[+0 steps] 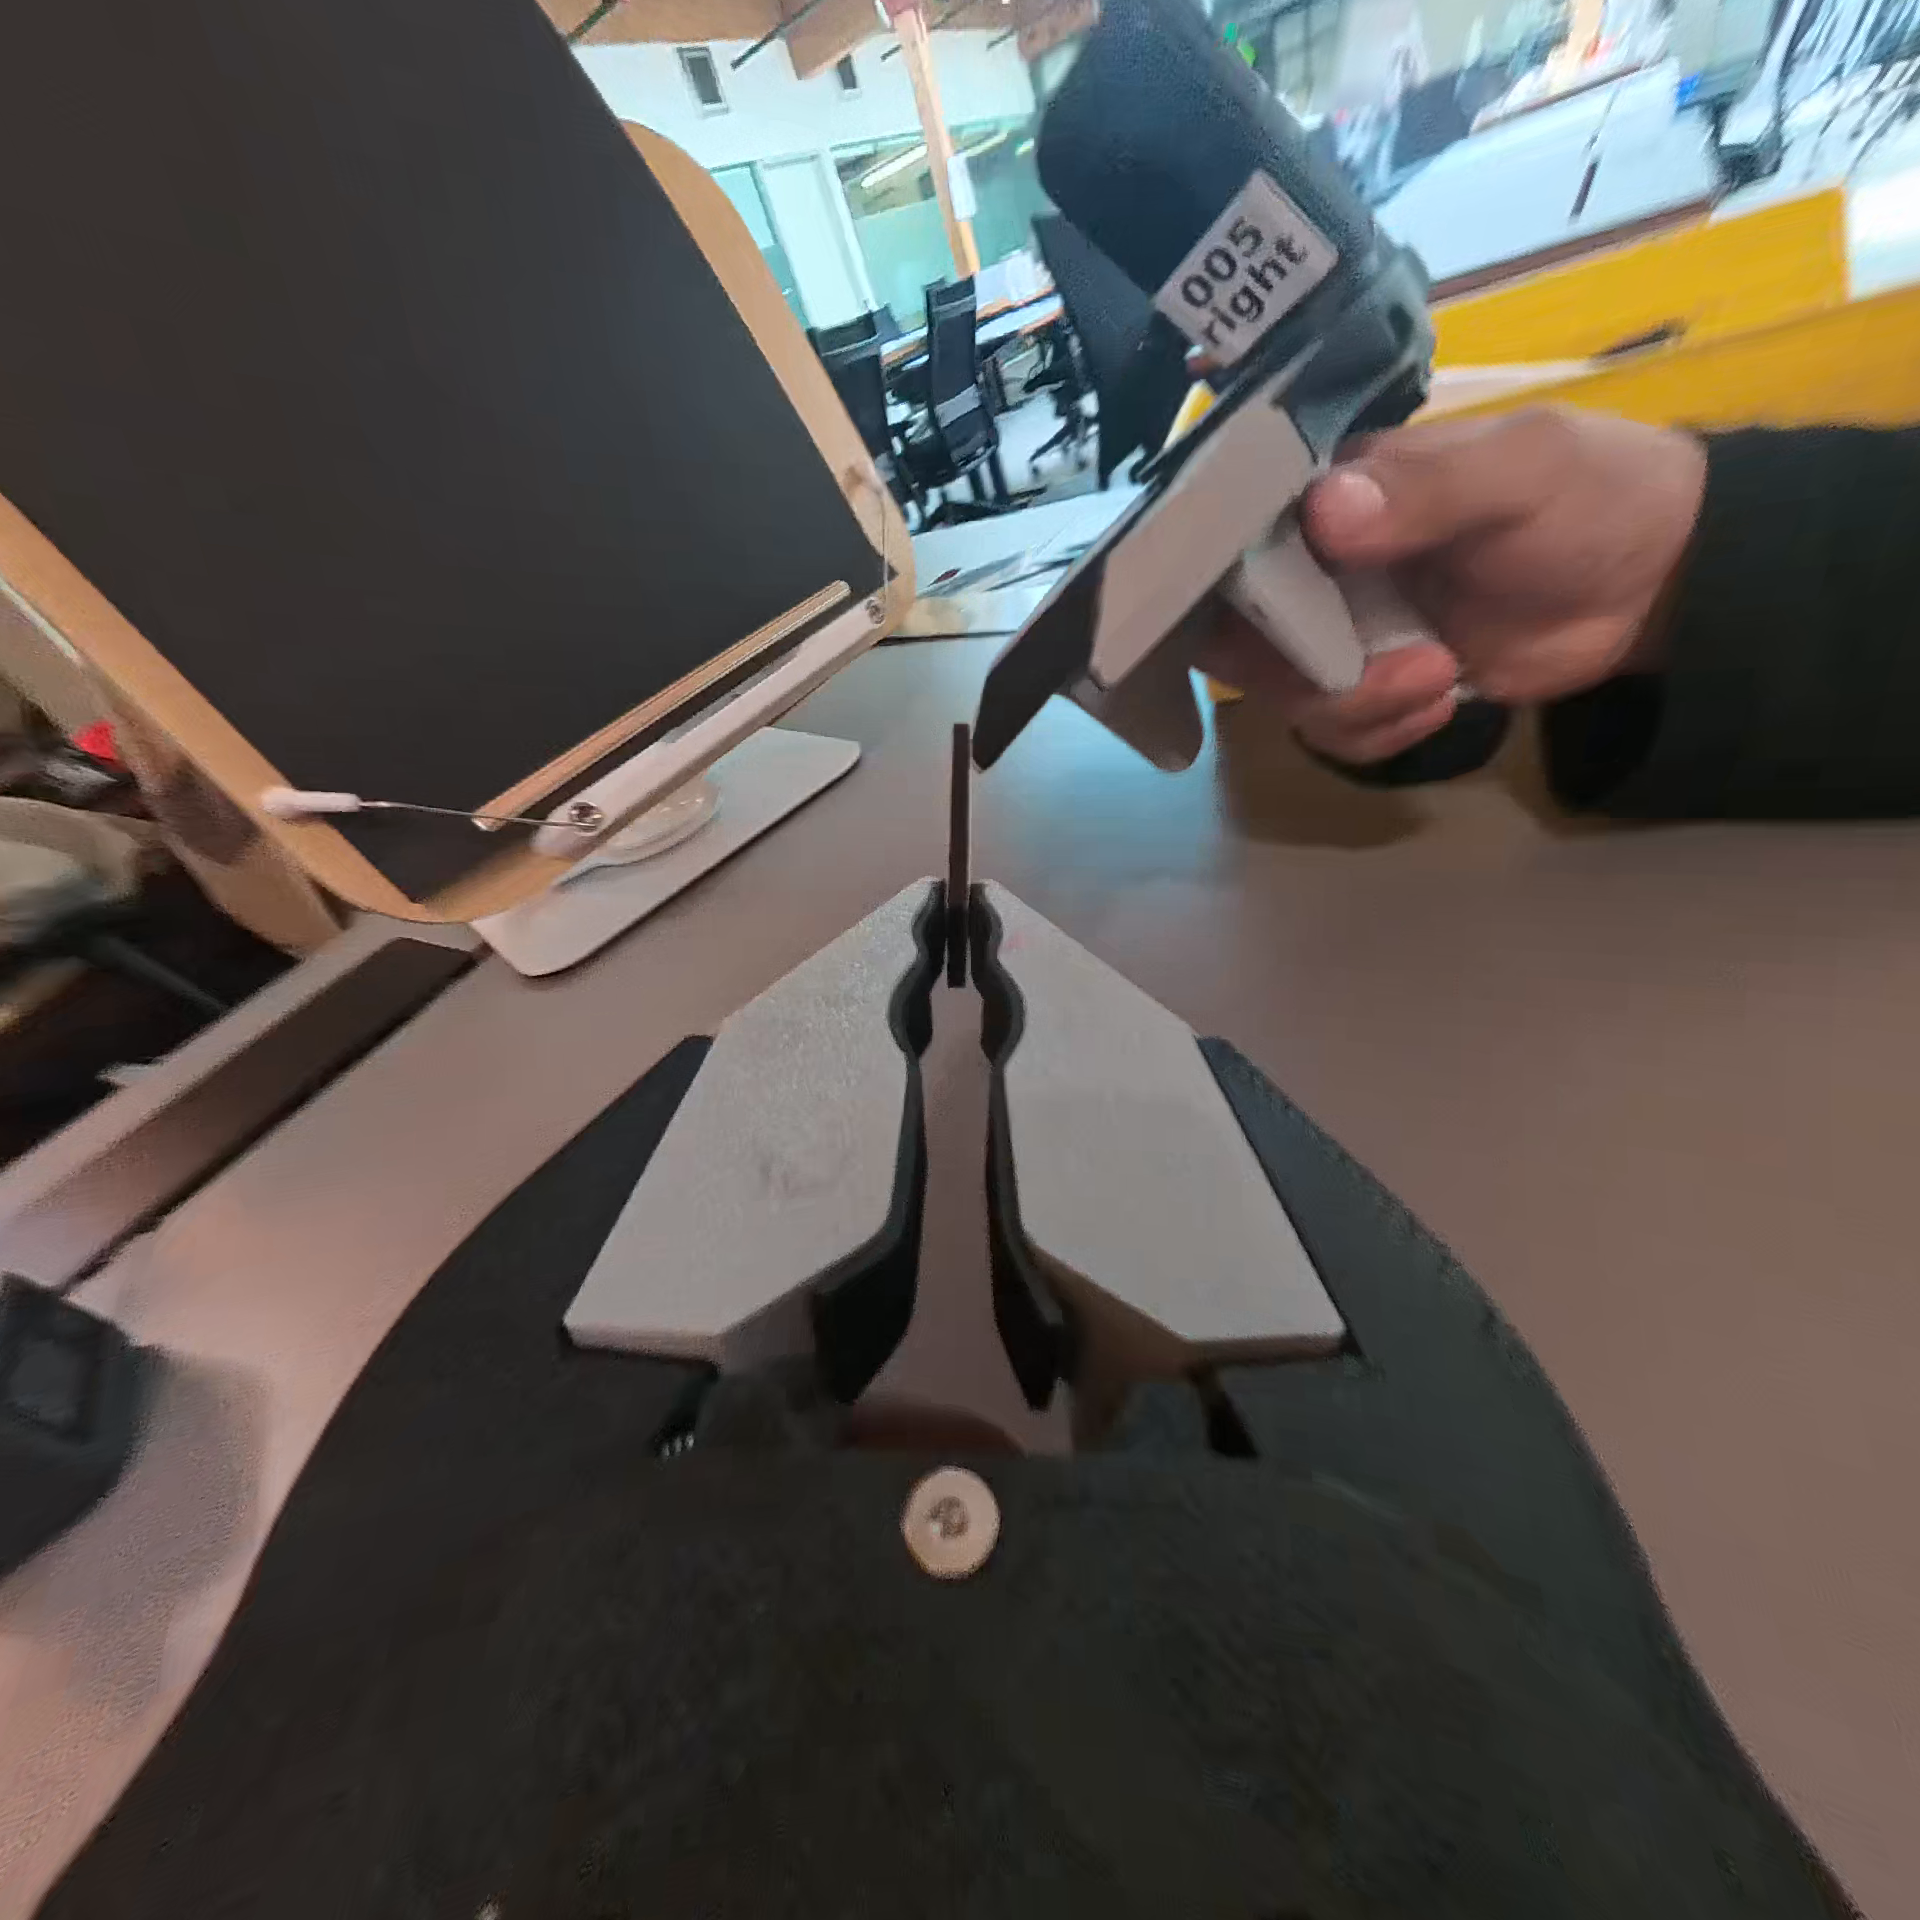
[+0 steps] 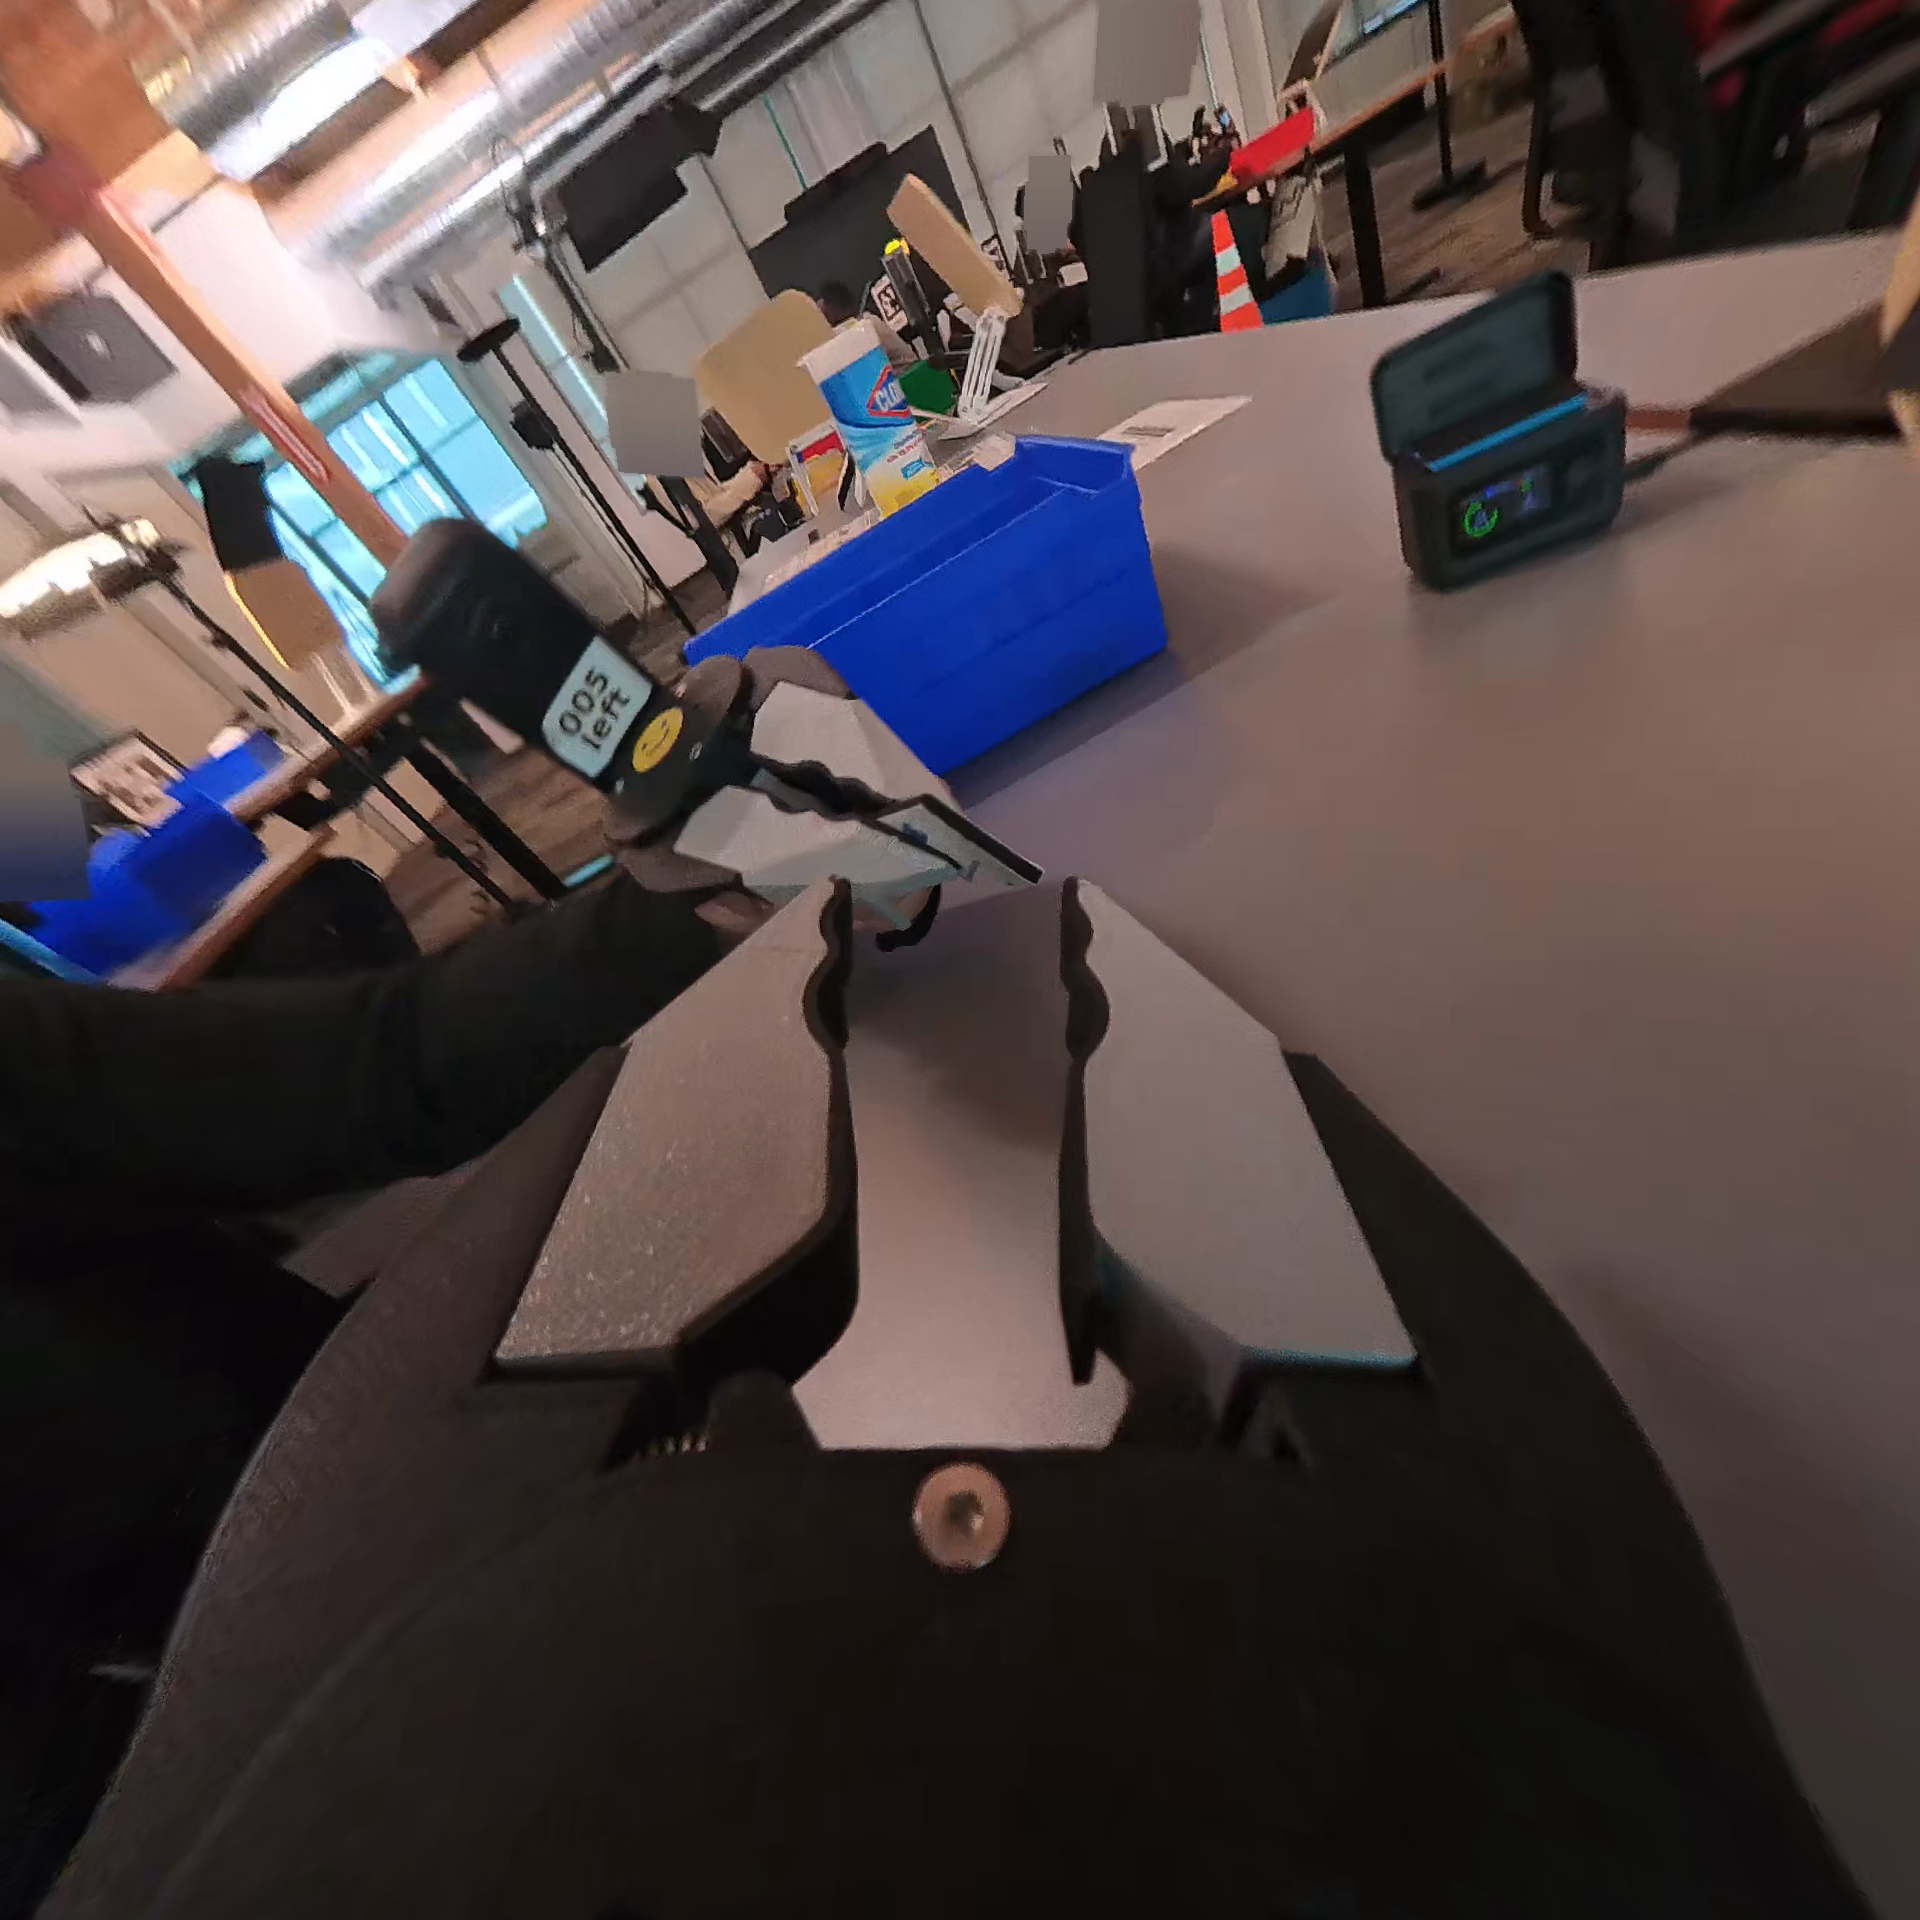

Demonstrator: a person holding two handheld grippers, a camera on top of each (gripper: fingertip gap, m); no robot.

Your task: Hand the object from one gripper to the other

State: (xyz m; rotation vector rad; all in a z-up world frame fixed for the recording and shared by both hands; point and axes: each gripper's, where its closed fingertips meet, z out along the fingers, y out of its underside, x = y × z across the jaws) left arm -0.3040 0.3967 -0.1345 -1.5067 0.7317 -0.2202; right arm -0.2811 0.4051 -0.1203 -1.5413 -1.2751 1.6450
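A wide grey table carries everything, with a black-faced, wood-edged monitor on a white stand along its far side in the left wrist view. In the right wrist view a blue plastic bin sits on the table with a dark open charging case well apart from it. The left gripper is closed on the object, its two grey fingers pinching a thin card at the tips. Seen edge-on from that camera, the card is a narrow dark strip standing upright above the fingertips; from the right wrist view the same card is a flat dark-faced plate with a pale edge, sticking out past the left gripper's tips over the table. The right gripper is spread apart and holds nothing, its fingertips just beside the card's free end without clearly touching it. A hand in a dark sleeve grips its handle.
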